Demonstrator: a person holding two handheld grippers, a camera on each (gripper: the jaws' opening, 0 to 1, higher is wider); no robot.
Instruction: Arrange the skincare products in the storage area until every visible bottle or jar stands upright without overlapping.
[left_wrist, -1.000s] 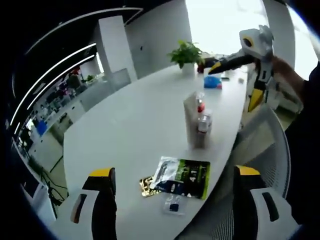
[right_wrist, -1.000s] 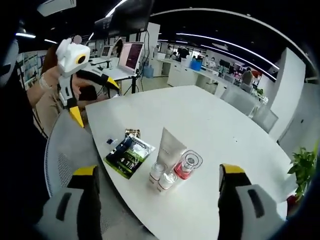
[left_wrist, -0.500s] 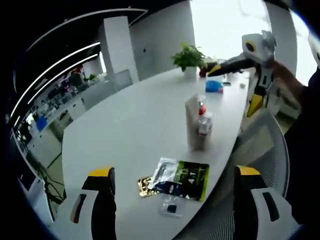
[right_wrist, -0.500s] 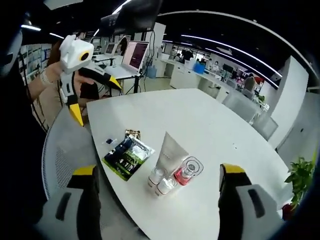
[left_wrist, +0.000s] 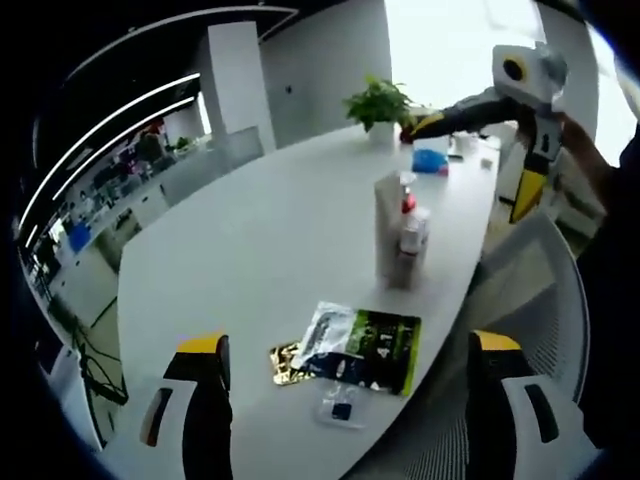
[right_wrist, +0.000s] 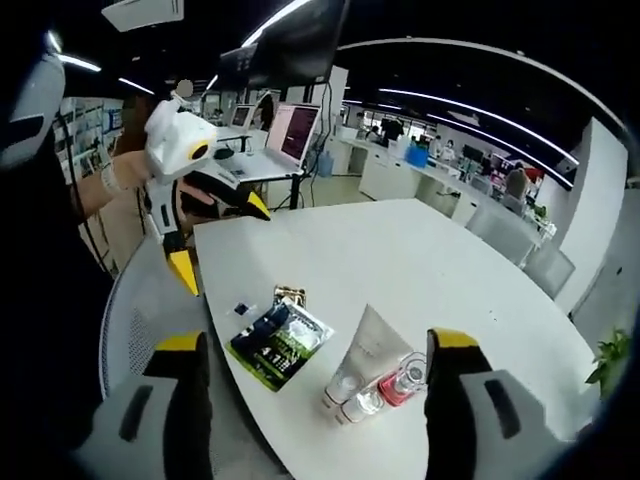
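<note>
You keep both grippers raised, pulling further from table; nothing touched. Left gripper and right gripper gape empty. Tube and bottles stand clustered upright near table edge, sachets flat beside.

An open-plan office is shown. A large white meeting table is ringed by mesh-backed chairs. Rows of desks with seated people are seen under long ceiling light strips. An open laptop is set on a stand, and a potted plant is placed by a bright window.
</note>
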